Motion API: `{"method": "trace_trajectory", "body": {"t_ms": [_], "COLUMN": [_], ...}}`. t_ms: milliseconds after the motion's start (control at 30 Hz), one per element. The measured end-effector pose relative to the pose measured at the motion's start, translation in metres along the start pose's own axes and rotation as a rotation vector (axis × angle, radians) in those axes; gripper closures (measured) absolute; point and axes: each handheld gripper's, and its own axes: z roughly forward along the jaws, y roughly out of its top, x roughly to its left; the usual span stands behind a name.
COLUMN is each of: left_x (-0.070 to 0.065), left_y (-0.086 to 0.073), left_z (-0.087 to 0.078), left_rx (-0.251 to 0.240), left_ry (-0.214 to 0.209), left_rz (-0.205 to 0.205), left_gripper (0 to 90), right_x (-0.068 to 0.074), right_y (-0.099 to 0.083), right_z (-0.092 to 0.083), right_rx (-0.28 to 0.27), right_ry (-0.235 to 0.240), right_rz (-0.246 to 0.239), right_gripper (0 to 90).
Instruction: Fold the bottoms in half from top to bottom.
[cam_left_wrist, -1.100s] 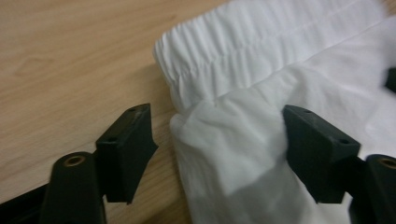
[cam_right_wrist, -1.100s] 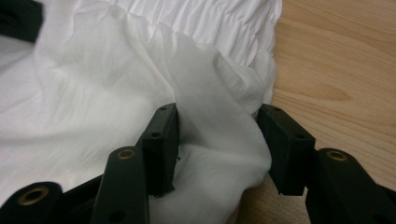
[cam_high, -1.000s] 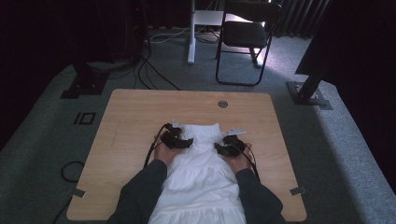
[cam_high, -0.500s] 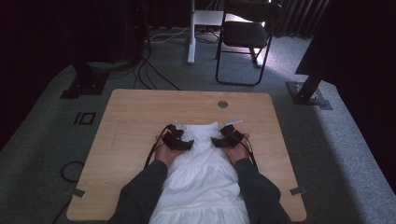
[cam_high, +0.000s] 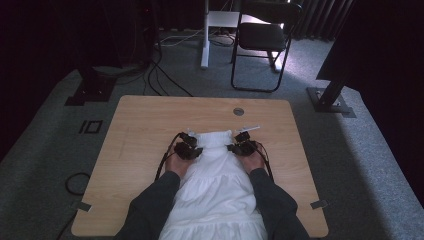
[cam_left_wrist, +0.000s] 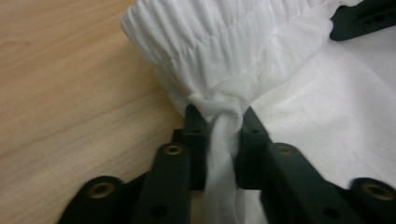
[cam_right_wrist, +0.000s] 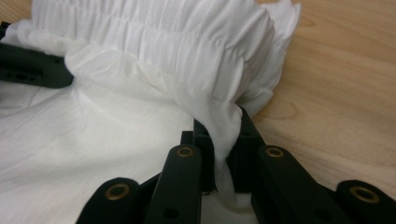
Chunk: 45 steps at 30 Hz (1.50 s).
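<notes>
A: Both sets of jaws have just been closing, and now each has a pinch of cloth bunched between its pads. The left gripper (cam_left_wrist: 219, 135) grabs the white skirt (cam_high: 216, 175) just below the gathered waistband (cam_left_wrist: 219, 42); the right gripper (cam_right_wrist: 223, 140) does the same at the other side.

B: So half a second back they were still wide?

A: Yep. The skirt's flat on the desk (cam_high: 150, 120), middle-ish, hem spilling over the near edge. I'd guess a lift or fold comes next.
</notes>
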Motion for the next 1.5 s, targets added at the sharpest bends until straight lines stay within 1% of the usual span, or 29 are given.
{"method": "trace_trajectory", "body": {"t_ms": [33,100,133,167,200,233,267,300,333,500,533,567,600,700,733,833,933,1000,1033,1067,1133,1167,1200,1233,1367,1400,1433,1467,1500], "left_x": [0.001,0.004,0.007,0.009,0.009,0.012,0.012,0.014,0.016,0.018,0.019,0.019,0.02,0.022,0.022,0.022,0.021,0.019,0.019,0.016,0.012,0.012,0.01,0.003,-0.015,-0.015,-0.021,-0.021,-0.034], "left_y": [0.002,0.007,0.013,0.018,0.018,0.028,0.028,0.044,0.061,0.102,0.11,0.11,0.126,0.143,0.145,0.145,0.138,0.132,0.132,0.123,0.115,0.115,0.11,0.1,0.073,0.073,0.065,0.065,0.04], "left_z": [-0.002,-0.008,-0.015,-0.019,-0.019,-0.028,-0.028,-0.041,-0.053,-0.084,-0.091,-0.091,-0.103,-0.115,-0.116,-0.118,-0.119,-0.122,-0.122,-0.127,-0.131,-0.131,-0.134,-0.141,-0.159,-0.159,-0.162,-0.162,-0.171], "left_rx": [-0.009,-0.047,-0.073,-0.093,-0.093,-0.13,-0.13,-0.17,-0.211,-0.287,-0.306,-0.306,-0.333,-0.348,-0.351,-0.349,-0.325,-0.328,-0.328,-0.326,-0.332,-0.332,-0.326,-0.33,-0.336,-0.336,-0.332,-0.332,-0.329], "left_ry": [0.0,-0.015,-0.018,-0.018,-0.018,-0.018,-0.018,-0.007,0.003,0.048,0.052,0.052,0.063,0.069,0.069,0.061,0.038,0.013,0.013,-0.019,-0.039,-0.039,-0.051,-0.066,-0.119,-0.119,-0.118,-0.118,-0.136], "left_rz": [0.011,0.009,0.006,0.003,0.003,0.007,0.007,0.023,0.053,0.13,0.136,0.136,0.143,0.149,0.149,0.15,0.169,0.168,0.168,0.174,0.187,0.187,0.188,0.209,0.241,0.241,0.261,0.261,0.281], "left_gripper": [81.1,81.5,81.4,81.4,81.4,81.4,81.4,81.4,81.3,81.4,81.5,81.4,81.5,81.4,81.4,81.4,81.3,81.2,81.2,81.1,81.0,81.0,80.9,80.9,80.5,80.4,80.4,80.2,79.9], "right_x": [0.0,0.001,0.001,0.001,0.001,0.001,0.001,0.002,0.002,0.003,0.004,0.005,0.007,0.01,0.01,0.011,0.012,0.014,0.016,0.017,0.02,0.02,0.025,0.028,0.041,0.041,0.045,0.045,0.056], "right_y": [0.001,0.005,0.008,0.013,0.013,0.018,0.018,0.028,0.051,0.09,0.097,0.104,0.111,0.128,0.132,0.134,0.127,0.121,0.118,0.114,0.105,0.105,0.094,0.088,0.06,0.06,0.053,0.053,0.029], "right_z": [-0.002,-0.008,-0.011,-0.016,-0.016,-0.02,-0.02,-0.028,-0.046,-0.079,-0.087,-0.094,-0.102,-0.117,-0.121,-0.124,-0.125,-0.126,-0.127,-0.128,-0.132,-0.132,-0.137,-0.14,-0.154,-0.154,-0.157,-0.157,-0.164], "right_rx": [-0.007,-0.032,-0.046,-0.07,-0.07,-0.082,-0.082,-0.107,-0.162,-0.256,-0.284,-0.31,-0.33,-0.36,-0.365,-0.366,-0.358,-0.352,-0.349,-0.348,-0.345,-0.345,-0.344,-0.342,-0.344,-0.344,-0.342,-0.342,-0.333], "right_ry": [-0.006,-0.019,-0.021,-0.022,-0.022,-0.026,-0.026,-0.04,-0.061,-0.099,-0.107,-0.116,-0.123,-0.147,-0.146,-0.144,-0.129,-0.118,-0.112,-0.1,-0.079,-0.079,-0.063,-0.055,-0.013,-0.013,-0.01,-0.01,0.027], "right_rz": [-0.008,-0.025,-0.026,-0.041,-0.041,-0.055,-0.055,-0.081,-0.103,-0.144,-0.151,-0.155,-0.159,-0.177,-0.172,-0.169,-0.181,-0.184,-0.184,-0.182,-0.186,-0.186,-0.197,-0.2,-0.215,-0.215,-0.224,-0.224,-0.24], "right_gripper": [84.3,84.4,84.4,84.3,84.3,84.3,84.3,84.3,84.3,84.3,84.3,84.2,84.1,84.0,84.0,84.0,84.1,84.1,84.1,84.1,84.0,84.0,84.0,84.0,83.9,83.9,83.9,83.9,83.7]}}
